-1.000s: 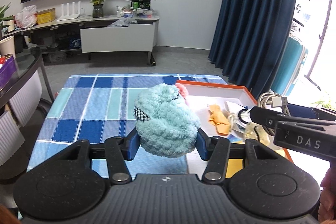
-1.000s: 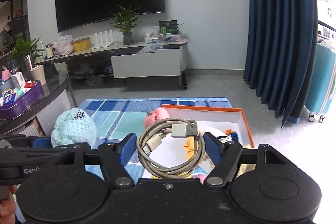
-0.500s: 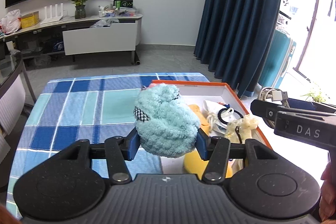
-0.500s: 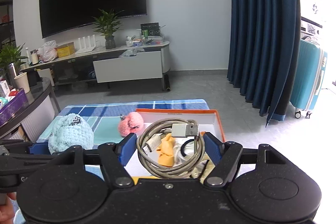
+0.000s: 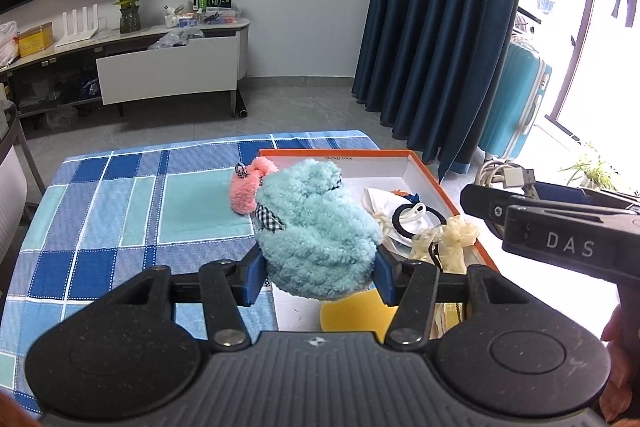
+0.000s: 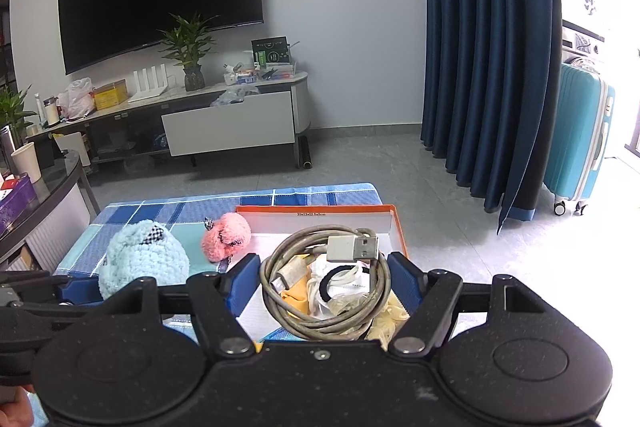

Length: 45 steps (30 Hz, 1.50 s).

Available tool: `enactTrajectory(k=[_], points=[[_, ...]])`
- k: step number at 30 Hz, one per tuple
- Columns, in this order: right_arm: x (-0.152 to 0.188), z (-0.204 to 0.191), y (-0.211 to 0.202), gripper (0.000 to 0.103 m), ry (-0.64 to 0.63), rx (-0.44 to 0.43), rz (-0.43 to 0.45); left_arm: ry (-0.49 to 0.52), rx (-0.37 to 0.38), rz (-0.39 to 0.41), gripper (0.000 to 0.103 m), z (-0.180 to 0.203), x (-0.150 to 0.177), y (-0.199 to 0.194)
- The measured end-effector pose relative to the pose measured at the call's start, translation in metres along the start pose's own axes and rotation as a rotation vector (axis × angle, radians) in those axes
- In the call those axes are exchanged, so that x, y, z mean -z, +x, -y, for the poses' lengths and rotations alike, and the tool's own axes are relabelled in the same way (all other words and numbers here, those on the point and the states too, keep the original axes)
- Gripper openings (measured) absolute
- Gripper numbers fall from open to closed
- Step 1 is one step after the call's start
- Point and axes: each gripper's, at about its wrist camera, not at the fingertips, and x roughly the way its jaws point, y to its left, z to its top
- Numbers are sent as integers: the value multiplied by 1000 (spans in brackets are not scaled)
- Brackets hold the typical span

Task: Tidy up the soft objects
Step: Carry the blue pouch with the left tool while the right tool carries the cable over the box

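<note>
My left gripper (image 5: 318,275) is shut on a fluffy light-blue plush (image 5: 316,227) with a checked bow, held above the left rim of an orange-edged white box (image 5: 424,171). A coiled grey USB cable (image 6: 328,287) sits squeezed between the blue pads of my right gripper (image 6: 324,281), over the same box (image 6: 316,221). A pink plush (image 5: 248,189) lies on the blue checked tablecloth (image 5: 120,211) just left of the box. The box holds a black hair band (image 5: 416,217), white cloth, a cream mesh scrunchie (image 5: 452,239) and yellow pieces.
The small table ends close beyond the box, with grey floor behind. A TV bench (image 6: 224,123) with a plant stands at the far wall, dark blue curtains (image 6: 480,47) and a teal suitcase (image 6: 580,135) to the right. A glass side table (image 6: 36,199) is at the left.
Both grippers have shifted rightward with their loads, now hanging over the box. The pink plush has come into sight beside the blue one in the left wrist view.
</note>
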Motion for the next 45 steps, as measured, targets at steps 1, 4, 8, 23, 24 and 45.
enactTrajectory(k=[1, 4, 8, 23, 24, 45], points=[[-1, 0, 2, 84, -1, 2, -2, -2, 1, -3, 54, 0, 0, 1], [-1, 3, 5, 84, 4, 3, -8, -1, 4, -9, 54, -1, -2, 4], [-2, 4, 9, 84, 8, 5, -17, 0, 9, -18, 54, 1, -5, 9], [-5, 9, 23, 84, 26, 13, -38, 12, 27, -50, 54, 9, -11, 27], [-5, 10, 25, 84, 26, 15, -40, 12, 29, -52, 54, 10, -12, 28], [-15, 26, 65, 84, 39, 16, -87, 34, 78, -112, 55, 19, -14, 61]])
